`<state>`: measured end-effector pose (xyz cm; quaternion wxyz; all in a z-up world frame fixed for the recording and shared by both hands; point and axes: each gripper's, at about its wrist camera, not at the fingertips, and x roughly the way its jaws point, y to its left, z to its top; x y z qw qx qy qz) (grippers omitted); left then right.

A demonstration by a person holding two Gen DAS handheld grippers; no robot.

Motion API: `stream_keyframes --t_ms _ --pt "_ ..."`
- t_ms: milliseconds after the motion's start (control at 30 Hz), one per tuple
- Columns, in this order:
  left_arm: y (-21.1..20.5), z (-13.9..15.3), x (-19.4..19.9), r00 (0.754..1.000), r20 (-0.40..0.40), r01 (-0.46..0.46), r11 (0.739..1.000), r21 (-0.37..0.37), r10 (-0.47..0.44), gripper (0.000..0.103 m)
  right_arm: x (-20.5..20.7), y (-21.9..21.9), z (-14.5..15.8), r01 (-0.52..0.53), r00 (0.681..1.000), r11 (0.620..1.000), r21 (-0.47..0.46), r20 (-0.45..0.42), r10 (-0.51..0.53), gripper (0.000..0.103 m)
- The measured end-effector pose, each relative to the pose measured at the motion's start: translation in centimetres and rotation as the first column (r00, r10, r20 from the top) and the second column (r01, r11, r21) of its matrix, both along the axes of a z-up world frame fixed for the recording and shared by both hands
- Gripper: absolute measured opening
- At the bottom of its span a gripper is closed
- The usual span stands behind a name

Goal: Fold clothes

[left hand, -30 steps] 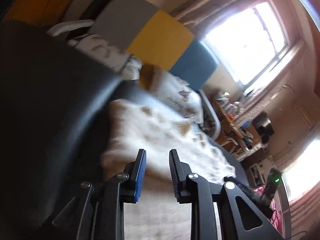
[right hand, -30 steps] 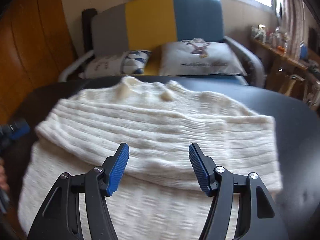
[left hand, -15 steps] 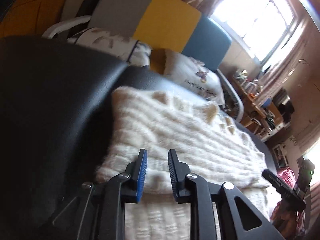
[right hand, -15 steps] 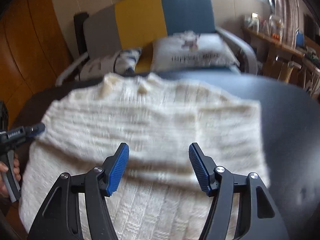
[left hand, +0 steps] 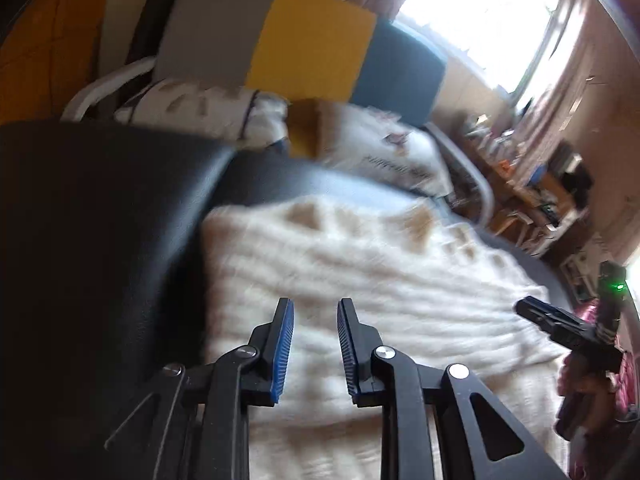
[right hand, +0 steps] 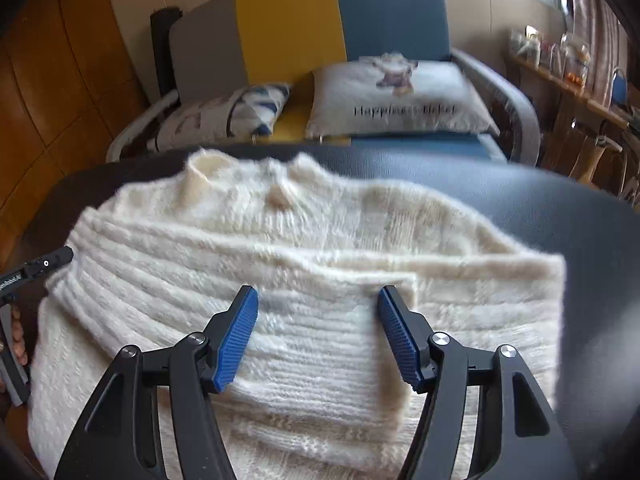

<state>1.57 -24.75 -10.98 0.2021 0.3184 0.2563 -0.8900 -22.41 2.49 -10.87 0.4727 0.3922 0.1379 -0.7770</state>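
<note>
A cream knitted sweater [right hand: 320, 240] lies flat on a black leather surface [right hand: 560, 208], neck towards the far edge. One ribbed sleeve is folded across the body. My right gripper [right hand: 316, 300] hovers open and wide just above that folded sleeve, with nothing between its pads. In the left wrist view the sweater [left hand: 380, 272] is blurred. My left gripper [left hand: 314, 320] stands above the sweater's left edge with a narrow gap between its jaws and nothing in it. The right gripper's black finger [left hand: 536, 314] shows at the far right.
Behind the surface stands an armchair [right hand: 288, 28] with a grey, yellow and blue back and two cushions [right hand: 400, 96]. Cluttered wooden shelves [right hand: 580, 80] run along the right under a bright window. A hand on the left gripper's handle [right hand: 16, 340] shows at the left edge.
Both grippers have moved across and closer over the sweater, and the left one has rolled. The right gripper has come into the left wrist view. Neither has taken hold of anything.
</note>
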Motion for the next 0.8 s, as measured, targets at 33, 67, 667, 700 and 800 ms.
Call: stream_keyframes --t_ms 33,67,667,700,800 --pt "-0.1 0.5 -0.3 1.000 -0.016 0.006 1.000 -0.016 -0.006 0.024 0.0 -0.1 0.3 -0.012 1.000 1.000 0.002 -0.013 0.012 0.066" --pt "-0.3 0.6 -0.9 1.000 -0.006 0.003 1.000 -0.029 -0.004 0.024 0.1 -0.3 0.7 -0.025 0.999 1.000 0.004 -0.025 0.025 0.066" --pt "-3.2 -0.5 -5.5 0.987 0.161 0.009 0.994 -0.112 0.009 0.024 -6.6 5.9 2.2 0.111 0.993 0.993 -0.029 0.028 -0.111 0.070" --pt "-3.4 -1.1 -6.1 0.980 0.196 0.006 0.992 -0.124 0.019 0.024 -7.1 5.7 1.8 0.115 0.993 0.993 -0.017 0.031 -0.114 0.070" --pt "-3.5 -2.2 -7.2 0.970 0.243 0.011 0.986 -0.167 0.030 0.024 -9.2 4.5 -0.7 0.164 0.984 0.983 0.082 0.050 -0.168 0.070"
